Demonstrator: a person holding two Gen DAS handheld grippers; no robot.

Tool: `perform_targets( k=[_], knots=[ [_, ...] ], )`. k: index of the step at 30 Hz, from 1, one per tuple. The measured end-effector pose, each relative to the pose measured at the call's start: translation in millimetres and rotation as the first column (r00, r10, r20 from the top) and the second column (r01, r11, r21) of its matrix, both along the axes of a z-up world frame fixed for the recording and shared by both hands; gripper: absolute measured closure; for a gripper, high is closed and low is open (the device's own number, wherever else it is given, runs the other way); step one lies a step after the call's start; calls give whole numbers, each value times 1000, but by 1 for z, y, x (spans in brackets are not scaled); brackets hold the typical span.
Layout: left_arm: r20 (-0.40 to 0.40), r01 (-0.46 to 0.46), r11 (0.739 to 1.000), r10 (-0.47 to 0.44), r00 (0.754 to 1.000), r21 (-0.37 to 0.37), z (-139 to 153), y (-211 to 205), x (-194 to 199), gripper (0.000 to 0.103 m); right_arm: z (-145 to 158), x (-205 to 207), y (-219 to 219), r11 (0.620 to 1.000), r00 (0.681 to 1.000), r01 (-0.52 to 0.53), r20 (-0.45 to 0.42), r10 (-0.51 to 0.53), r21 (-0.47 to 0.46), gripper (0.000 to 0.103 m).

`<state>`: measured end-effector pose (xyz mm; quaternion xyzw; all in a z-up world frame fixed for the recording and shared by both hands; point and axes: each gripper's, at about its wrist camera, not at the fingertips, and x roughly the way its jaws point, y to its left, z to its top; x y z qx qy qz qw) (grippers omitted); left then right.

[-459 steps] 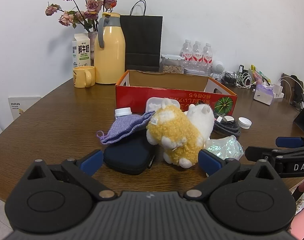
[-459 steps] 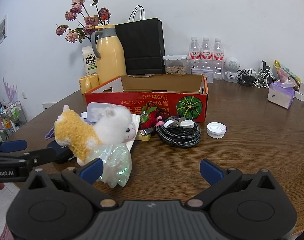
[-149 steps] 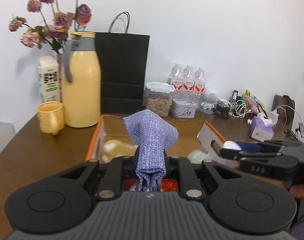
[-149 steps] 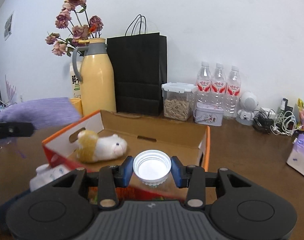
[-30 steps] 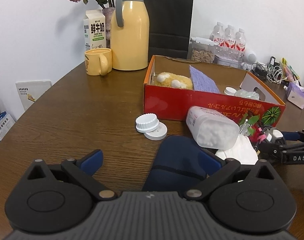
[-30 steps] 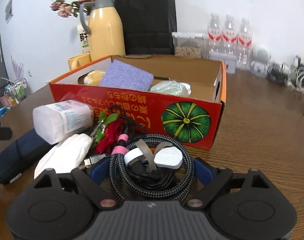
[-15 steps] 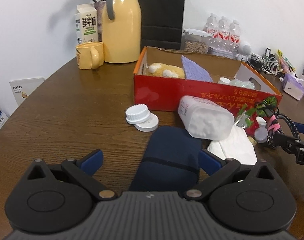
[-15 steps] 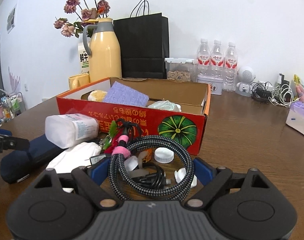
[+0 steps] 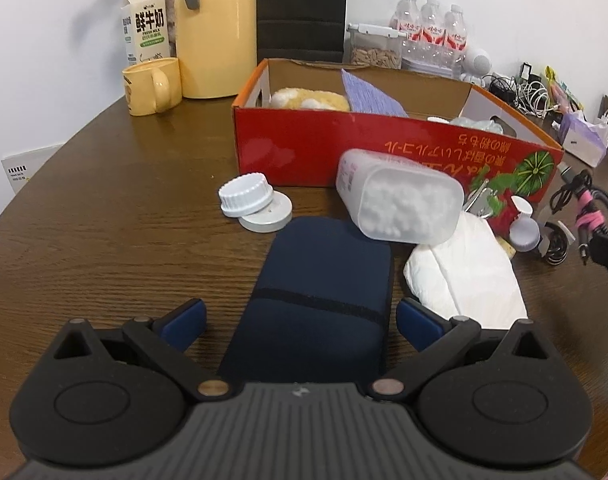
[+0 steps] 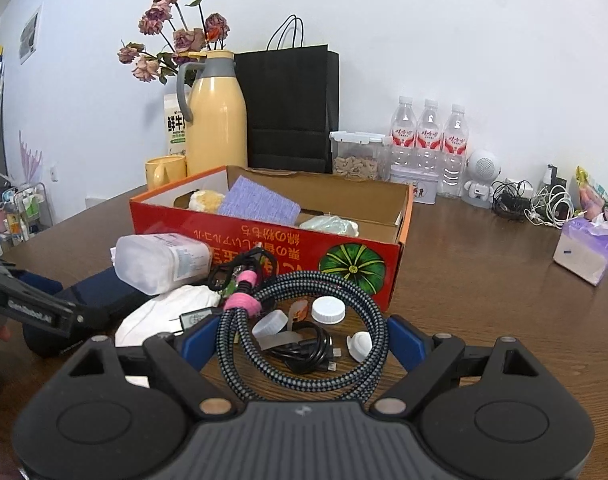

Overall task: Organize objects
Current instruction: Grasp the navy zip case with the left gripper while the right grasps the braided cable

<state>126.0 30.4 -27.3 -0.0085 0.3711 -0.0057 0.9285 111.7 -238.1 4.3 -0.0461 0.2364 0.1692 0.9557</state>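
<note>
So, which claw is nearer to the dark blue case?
Left. The left claw straddles the dark blue case; the right claw holds the braided cable off to its side.

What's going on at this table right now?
A person is packing loose items into the red cardboard box. The right gripper holds the coiled braided cable lifted off the wooden table. The left gripper is open, straddling the dark navy zip case. The yellow plush toy and purple cloth are boxed.
</note>
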Motion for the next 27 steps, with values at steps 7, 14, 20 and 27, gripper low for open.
perform_targets(
  k=[7, 14, 20, 27],
  knots=[
    [9, 8, 1000, -8, 1000, 12, -4, -2, 2, 0, 1, -2, 3, 1000, 1000, -4, -4, 4, -4, 15],
    [44, 55, 998, -56, 997, 30, -1, -7, -5, 29, 0, -3, 4, 1000, 1000, -7, -14, 7, -2, 15],
    [70, 29, 1000, -30, 997, 8, 4, -4, -11, 38, -1, -4, 4, 1000, 1000, -13, -21, 13, 0, 15],
    [88, 28, 1000, -27, 996, -11, 10, 1, -21, 40, -2, -4, 6, 1000, 1000, -14, -19, 14, 1, 15]
  ],
)
